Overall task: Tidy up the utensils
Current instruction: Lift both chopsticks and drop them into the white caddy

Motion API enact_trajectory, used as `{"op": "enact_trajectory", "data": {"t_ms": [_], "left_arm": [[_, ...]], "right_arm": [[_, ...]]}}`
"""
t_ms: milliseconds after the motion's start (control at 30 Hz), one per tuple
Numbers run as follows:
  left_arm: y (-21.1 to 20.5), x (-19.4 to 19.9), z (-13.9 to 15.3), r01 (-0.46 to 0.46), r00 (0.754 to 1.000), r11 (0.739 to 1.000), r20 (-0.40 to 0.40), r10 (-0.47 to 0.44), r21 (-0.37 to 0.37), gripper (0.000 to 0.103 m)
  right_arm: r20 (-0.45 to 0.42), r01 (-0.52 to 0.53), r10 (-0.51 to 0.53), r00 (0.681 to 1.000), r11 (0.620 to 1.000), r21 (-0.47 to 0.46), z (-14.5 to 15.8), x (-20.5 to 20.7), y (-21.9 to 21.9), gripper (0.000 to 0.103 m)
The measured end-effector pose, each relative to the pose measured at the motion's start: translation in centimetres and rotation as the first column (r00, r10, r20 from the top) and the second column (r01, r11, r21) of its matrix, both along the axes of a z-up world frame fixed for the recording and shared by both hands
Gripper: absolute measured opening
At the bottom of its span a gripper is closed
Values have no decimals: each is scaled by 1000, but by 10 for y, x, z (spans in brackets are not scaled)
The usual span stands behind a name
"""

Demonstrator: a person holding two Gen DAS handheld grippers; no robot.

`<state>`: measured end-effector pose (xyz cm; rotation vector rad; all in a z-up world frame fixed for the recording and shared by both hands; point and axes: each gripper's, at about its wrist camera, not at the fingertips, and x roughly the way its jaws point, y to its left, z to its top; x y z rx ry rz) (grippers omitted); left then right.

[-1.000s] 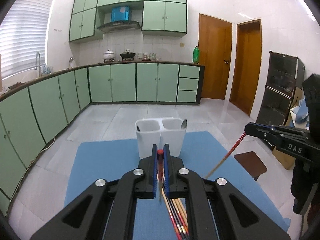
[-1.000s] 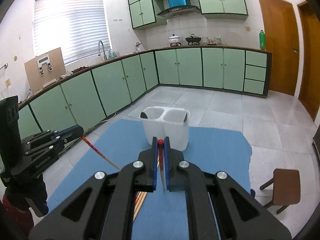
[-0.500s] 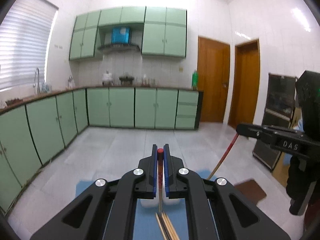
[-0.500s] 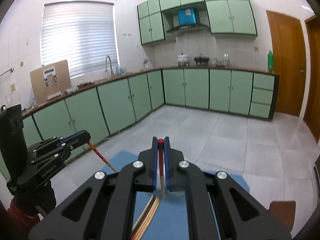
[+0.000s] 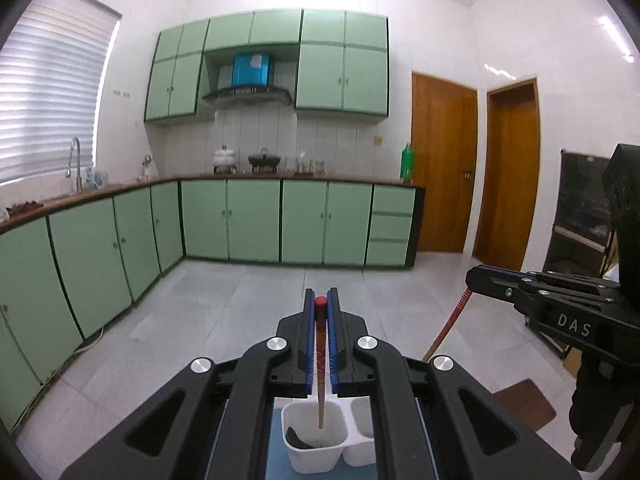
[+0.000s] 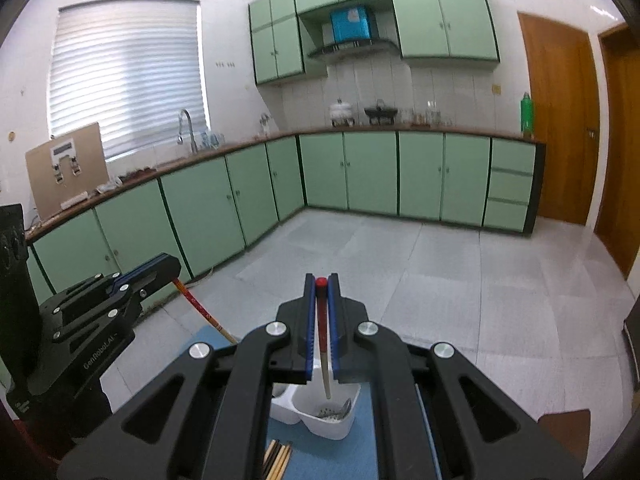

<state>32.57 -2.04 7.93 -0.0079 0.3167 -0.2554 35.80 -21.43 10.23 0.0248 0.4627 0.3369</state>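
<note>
Above the white holder (image 5: 316, 446), left gripper (image 5: 320, 305) and right gripper (image 6: 321, 283) each clamp their jaws on one chopstick (image 5: 320, 360).

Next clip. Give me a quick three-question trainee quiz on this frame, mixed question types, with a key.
1. True or false: each hand-held gripper, left and right, is shut on a red-capped chopstick.
2. Multiple choice: the white two-compartment holder stands on
A. the brown countertop
B. a blue mat
C. a wooden stool
3. Short answer: in the right wrist view, what lies on the blue mat near the bottom edge, in front of the holder?

Key
1. True
2. B
3. A bundle of loose chopsticks
</note>
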Motion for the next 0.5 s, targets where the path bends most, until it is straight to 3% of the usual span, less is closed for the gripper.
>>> {"op": "enact_trajectory", "data": {"t_ms": [333,400,467,500], "left_arm": [[-3,21,-46,15,991,999,-131,-10,43,8],[0,18,-46,13,992,999,-127,-7,39,16],[5,9,-41,7,994,999,-110,-4,31,24],[8,5,-39,3,995,1000,-101,0,29,29]], "right_arm": [[-108,2,-8,994,998,-61,-55,12,21,8],[-99,14,-19,995,999,-50,-55,6,16,15],[-78,40,-42,996,999,-32,-52,-2,9,32],[-65,54,-56,996,998,-23,-50,-9,5,33]]}}
